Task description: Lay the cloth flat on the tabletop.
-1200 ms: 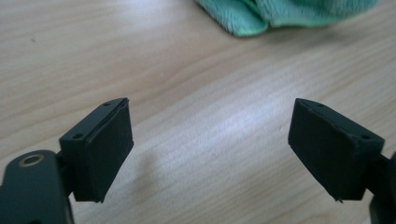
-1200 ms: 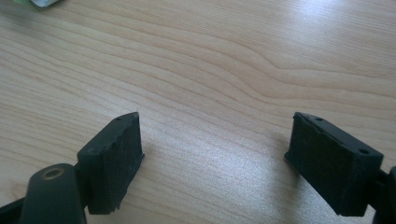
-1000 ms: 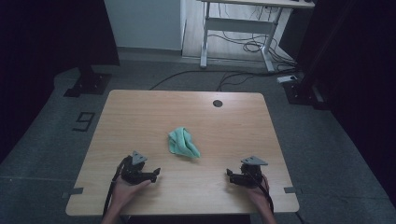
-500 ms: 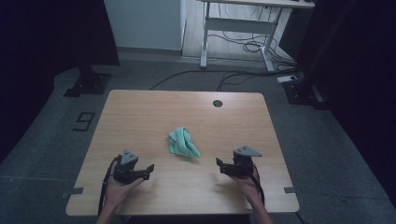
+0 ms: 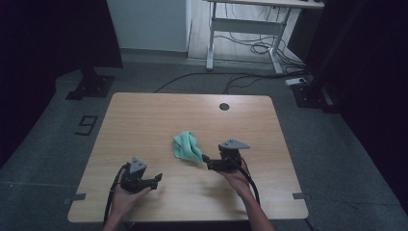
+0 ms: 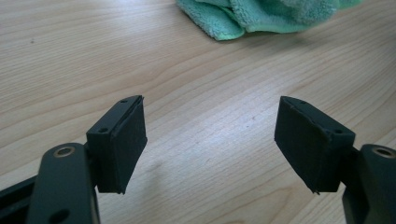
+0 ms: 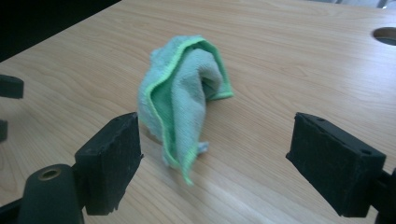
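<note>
Jaws of the right gripper (image 7: 212, 163) are spread wide, empty, just short of the crumpled green cloth (image 7: 184, 102) mid-table (image 5: 144, 120); the left gripper (image 6: 210, 140) is likewise open. An approach is judged; closing on the near corner is needed.

Cloth (image 7: 182, 98): green terry, fuzzy nap, stitched brighter hem; table (image 5: 144, 120): pale wood-grain top, smooth, low sheen; right gripper (image 7: 215, 163) pads (image 7: 112, 163): black, matt, rubbery; left gripper (image 6: 210, 144): black matt plastic arms.

- Marking "9" (image 5: 85, 125): dark numeral on the grey floor (image 5: 57, 144), left of the table (image 5: 144, 115).
- No other legible text.
</note>
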`<state>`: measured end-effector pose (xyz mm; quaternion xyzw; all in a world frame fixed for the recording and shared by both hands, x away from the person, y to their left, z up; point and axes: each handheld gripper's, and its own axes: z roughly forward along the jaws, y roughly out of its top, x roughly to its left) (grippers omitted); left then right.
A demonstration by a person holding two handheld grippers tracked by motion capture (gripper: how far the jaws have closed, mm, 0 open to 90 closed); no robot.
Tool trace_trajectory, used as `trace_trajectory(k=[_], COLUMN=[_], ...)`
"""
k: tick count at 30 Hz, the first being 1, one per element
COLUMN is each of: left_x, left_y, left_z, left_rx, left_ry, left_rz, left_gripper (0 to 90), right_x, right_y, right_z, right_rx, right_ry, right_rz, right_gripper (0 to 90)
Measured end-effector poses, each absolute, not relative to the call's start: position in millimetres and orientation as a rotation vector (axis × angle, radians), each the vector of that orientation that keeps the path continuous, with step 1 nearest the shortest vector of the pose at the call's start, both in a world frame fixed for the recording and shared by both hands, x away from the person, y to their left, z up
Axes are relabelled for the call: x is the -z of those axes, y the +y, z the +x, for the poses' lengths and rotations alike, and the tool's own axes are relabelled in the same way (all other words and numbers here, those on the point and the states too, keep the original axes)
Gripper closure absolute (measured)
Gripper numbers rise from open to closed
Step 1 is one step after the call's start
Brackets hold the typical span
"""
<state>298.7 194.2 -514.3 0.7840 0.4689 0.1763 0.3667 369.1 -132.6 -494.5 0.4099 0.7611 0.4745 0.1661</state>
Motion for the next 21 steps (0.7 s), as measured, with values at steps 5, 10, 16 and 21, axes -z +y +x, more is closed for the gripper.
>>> trace_trajectory(k=[5,10,16,21], left_x=[520.2,520.3,519.8,519.9], left_y=[190.4,190.8,193.8,193.7], left_z=[300.9,301.1,301.4,301.3], left_rx=[-0.443,-0.439,-0.434,-0.433], left_ry=[1.214,1.215,1.219,1.215], left_rz=[2.042,2.04,2.033,2.037], left_gripper=[24.6,24.6,24.6,24.6], right_x=[498.9,505.0,508.3,510.2], right_y=[-114.8,-93.3,-74.2,-62.2], right_z=[376.7,387.9,405.9,416.5], right_rx=[-1.369,-1.379,-1.317,-1.308], right_ry=[2.184,2.216,2.248,2.27], right_rz=[1.126,1.106,1.09,1.079], right_gripper=[16.5,16.2,16.3,17.3])
